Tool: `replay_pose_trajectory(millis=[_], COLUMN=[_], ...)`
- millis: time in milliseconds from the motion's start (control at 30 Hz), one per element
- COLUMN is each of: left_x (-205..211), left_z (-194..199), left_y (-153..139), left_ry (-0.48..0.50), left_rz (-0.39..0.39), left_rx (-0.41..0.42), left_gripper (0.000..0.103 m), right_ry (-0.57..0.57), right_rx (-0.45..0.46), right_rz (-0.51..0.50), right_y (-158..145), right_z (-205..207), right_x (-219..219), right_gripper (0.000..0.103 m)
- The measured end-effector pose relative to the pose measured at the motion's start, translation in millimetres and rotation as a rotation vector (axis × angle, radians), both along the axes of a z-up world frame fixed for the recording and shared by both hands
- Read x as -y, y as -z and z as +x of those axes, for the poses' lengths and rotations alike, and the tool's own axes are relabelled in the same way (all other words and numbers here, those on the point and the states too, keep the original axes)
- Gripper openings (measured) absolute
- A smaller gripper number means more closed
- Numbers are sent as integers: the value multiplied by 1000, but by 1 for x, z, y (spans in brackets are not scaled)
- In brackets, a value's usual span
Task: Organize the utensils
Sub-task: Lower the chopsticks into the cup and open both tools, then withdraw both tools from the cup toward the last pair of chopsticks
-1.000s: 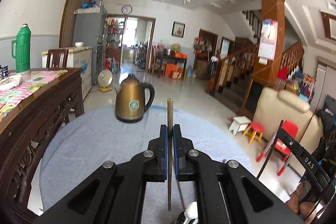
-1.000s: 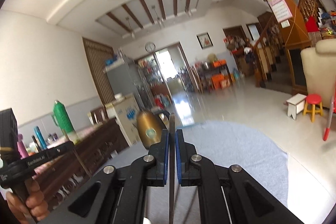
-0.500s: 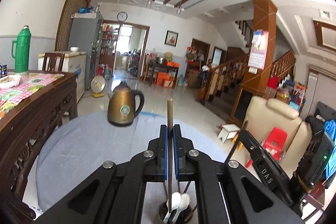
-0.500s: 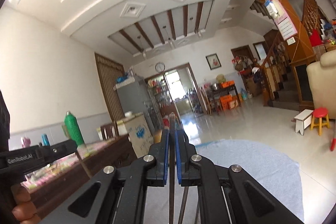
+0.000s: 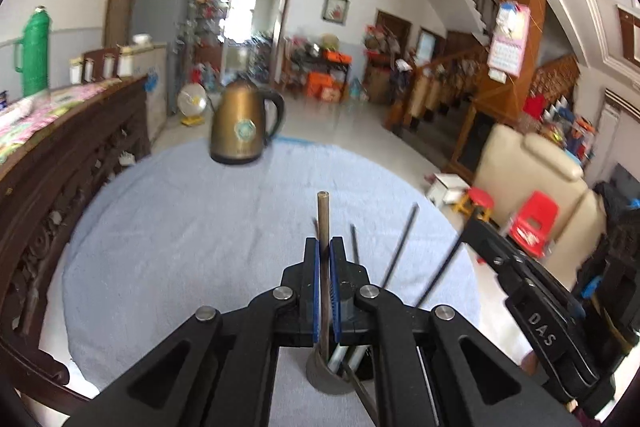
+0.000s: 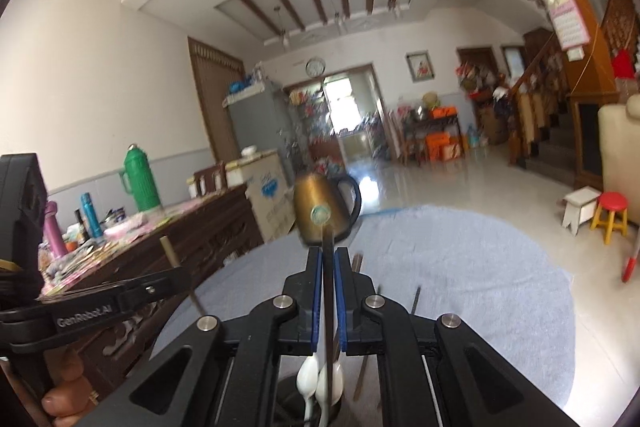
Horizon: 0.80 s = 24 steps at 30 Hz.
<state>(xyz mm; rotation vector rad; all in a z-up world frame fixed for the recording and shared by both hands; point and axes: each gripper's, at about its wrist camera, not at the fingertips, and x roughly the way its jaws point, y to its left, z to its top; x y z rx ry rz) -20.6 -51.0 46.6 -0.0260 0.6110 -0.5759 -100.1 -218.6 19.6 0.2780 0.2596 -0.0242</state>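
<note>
My left gripper [image 5: 324, 247] is shut on a brown wooden chopstick [image 5: 323, 215] held upright; its lower end reaches into a dark utensil cup [image 5: 330, 373] under the jaws. Several dark chopsticks [image 5: 400, 247] lean out of the cup. My right gripper [image 6: 328, 255] is shut on a dark chopstick [image 6: 328, 291] above the same cup [image 6: 296, 399], where two white spoons [image 6: 320, 383] stand. The right gripper shows at the right of the left wrist view [image 5: 536, 315], the left gripper at the left of the right wrist view [image 6: 100, 303].
A round table with a light blue cloth [image 5: 200, 227] carries a bronze kettle [image 5: 242, 127] at its far side. A dark carved wooden sideboard [image 5: 60, 155] with a green thermos [image 5: 34, 53] stands left. A cream sofa and red stools [image 5: 536, 211] stand right.
Both grippers have tilted down and lowered their chopsticks toward the cup. The table and kettle now fill more of both views. Both grips are unchanged.
</note>
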Motion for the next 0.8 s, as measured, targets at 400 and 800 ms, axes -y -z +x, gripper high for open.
replay_pose_trajectory(millis=[400,800], left_x=[-48,-66], left_z=[-8,5], left_y=[-9,17], left_ry=[-110,-300], left_rz=[-31,128], left_rx=[29,10], left_gripper=[54,57], right_ry=[112,189], right_rx=[67,-32], right_rz=[110,174], right_y=[-6,11], right_z=[-25,-18], right_x=[44,79], right_gripper=[60,58])
